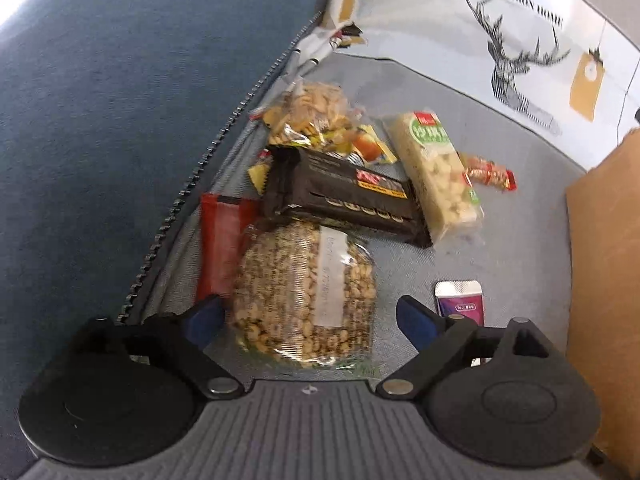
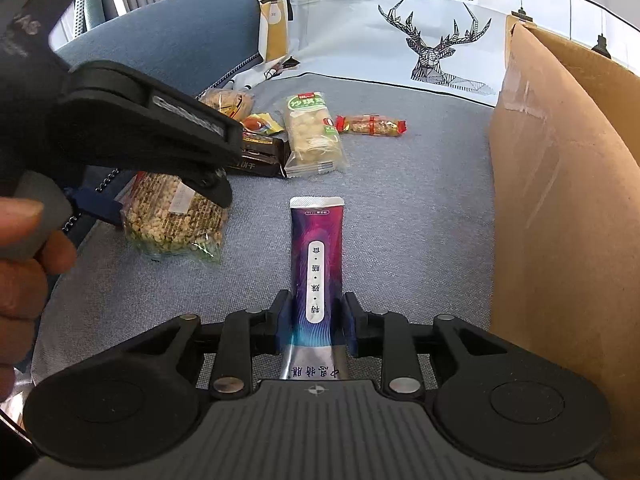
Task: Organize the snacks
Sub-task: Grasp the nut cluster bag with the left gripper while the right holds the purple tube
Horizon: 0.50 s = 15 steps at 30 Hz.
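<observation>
My left gripper is open, its blue pads on either side of a clear pack of peanut brittle, which lies on the grey sofa seat; the pack also shows in the right wrist view. My right gripper is shut on a purple sachet, whose end also shows in the left wrist view. Behind lie a dark biscuit pack, a red wrapper, a white puffed-rice bar, a small red candy and a bag of crackers.
An open cardboard box stands at the right of the seat. A deer-print cushion leans at the back. The blue sofa arm with a zipper edge rises at the left. The left gripper body and a hand fill the right view's left side.
</observation>
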Each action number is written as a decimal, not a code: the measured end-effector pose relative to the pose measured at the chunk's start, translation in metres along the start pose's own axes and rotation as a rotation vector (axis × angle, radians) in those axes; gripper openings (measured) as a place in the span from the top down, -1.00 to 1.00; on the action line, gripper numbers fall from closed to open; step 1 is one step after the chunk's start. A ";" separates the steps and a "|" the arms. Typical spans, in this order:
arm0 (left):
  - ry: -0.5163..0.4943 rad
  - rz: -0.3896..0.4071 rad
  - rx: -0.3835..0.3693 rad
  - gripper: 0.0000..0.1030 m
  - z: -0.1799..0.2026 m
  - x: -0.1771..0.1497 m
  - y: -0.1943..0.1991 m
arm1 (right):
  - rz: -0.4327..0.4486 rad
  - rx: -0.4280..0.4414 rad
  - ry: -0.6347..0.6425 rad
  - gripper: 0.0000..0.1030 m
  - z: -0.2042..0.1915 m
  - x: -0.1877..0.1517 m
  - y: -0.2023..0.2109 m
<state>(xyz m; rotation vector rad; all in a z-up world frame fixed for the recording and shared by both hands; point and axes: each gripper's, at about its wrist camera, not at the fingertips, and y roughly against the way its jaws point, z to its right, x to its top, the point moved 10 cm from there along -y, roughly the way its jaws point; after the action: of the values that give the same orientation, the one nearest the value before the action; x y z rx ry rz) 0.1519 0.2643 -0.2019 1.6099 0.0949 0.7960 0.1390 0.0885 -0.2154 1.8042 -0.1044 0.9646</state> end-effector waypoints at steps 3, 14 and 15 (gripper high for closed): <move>-0.023 -0.012 0.028 -0.85 0.005 -0.002 -0.007 | -0.001 -0.001 0.002 0.43 0.000 0.000 0.000; -0.054 0.008 0.066 -0.62 0.005 0.001 -0.011 | 0.005 -0.023 0.028 0.49 -0.003 0.001 0.000; -0.053 0.010 0.061 -0.62 0.004 0.002 -0.011 | 0.008 -0.023 0.032 0.53 -0.003 0.001 0.000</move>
<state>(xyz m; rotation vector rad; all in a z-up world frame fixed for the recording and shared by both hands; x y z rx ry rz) 0.1596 0.2637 -0.2106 1.6894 0.0744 0.7636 0.1380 0.0918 -0.2142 1.7682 -0.1028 0.9937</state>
